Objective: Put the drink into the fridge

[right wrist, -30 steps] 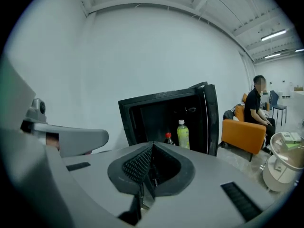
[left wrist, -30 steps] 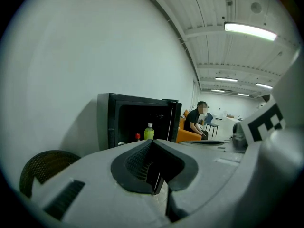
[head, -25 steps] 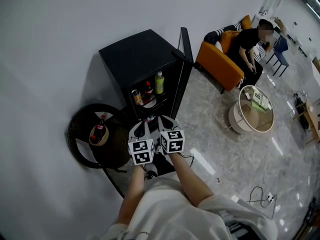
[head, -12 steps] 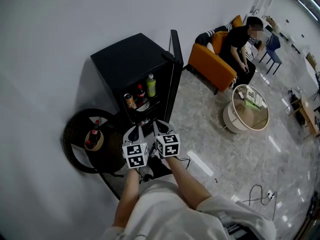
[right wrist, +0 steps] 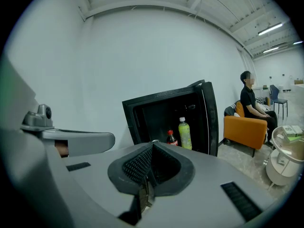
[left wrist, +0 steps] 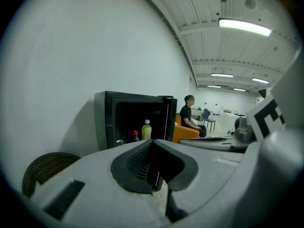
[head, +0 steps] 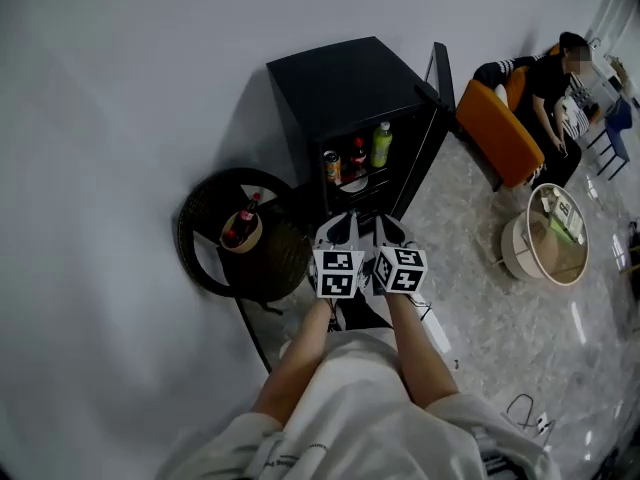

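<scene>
A drink bottle [head: 243,218], seemingly cola though small in the head view, stands in a bowl [head: 242,239] on a round wicker stand [head: 205,258] just left of the fridge [head: 340,83]. The fridge door [head: 438,73] is open, and a can [head: 332,166], red-capped bottle [head: 358,155] and green bottle [head: 380,144] sit inside. In front of the fridge, the left gripper [head: 341,224] and right gripper [head: 386,226] each have jaws pressed together with nothing between.
</scene>
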Demonstrator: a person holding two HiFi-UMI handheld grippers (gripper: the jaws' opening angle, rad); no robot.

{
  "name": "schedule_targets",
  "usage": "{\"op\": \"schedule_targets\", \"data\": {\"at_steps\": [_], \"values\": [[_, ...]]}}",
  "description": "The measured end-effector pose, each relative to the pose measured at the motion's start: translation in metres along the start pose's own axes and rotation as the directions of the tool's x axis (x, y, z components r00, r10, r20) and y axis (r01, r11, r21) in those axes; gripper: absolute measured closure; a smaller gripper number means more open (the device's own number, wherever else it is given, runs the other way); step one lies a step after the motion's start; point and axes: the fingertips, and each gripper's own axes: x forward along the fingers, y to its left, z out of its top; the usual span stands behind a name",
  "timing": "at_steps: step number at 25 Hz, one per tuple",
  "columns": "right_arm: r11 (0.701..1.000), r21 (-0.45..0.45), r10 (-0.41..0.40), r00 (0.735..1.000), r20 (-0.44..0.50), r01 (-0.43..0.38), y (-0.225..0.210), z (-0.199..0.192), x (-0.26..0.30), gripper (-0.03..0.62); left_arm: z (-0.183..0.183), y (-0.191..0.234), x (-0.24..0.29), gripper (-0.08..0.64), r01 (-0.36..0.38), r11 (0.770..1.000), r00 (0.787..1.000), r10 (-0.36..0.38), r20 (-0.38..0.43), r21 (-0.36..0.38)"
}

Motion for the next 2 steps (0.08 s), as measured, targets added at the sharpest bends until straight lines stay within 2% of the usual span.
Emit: {"op": "schedule_targets", "data": {"at_steps": [2], "values": [[1.0, -0.002, 0.001, 1.0, 0.006, -0.001, 0.0027, 0.0023, 0.0059, 0.586, 0.0015, 0.0048, 0.0025, 0.551, 0.003, 1.0, 1.0, -0.003, 0.002, 0.002]]}}
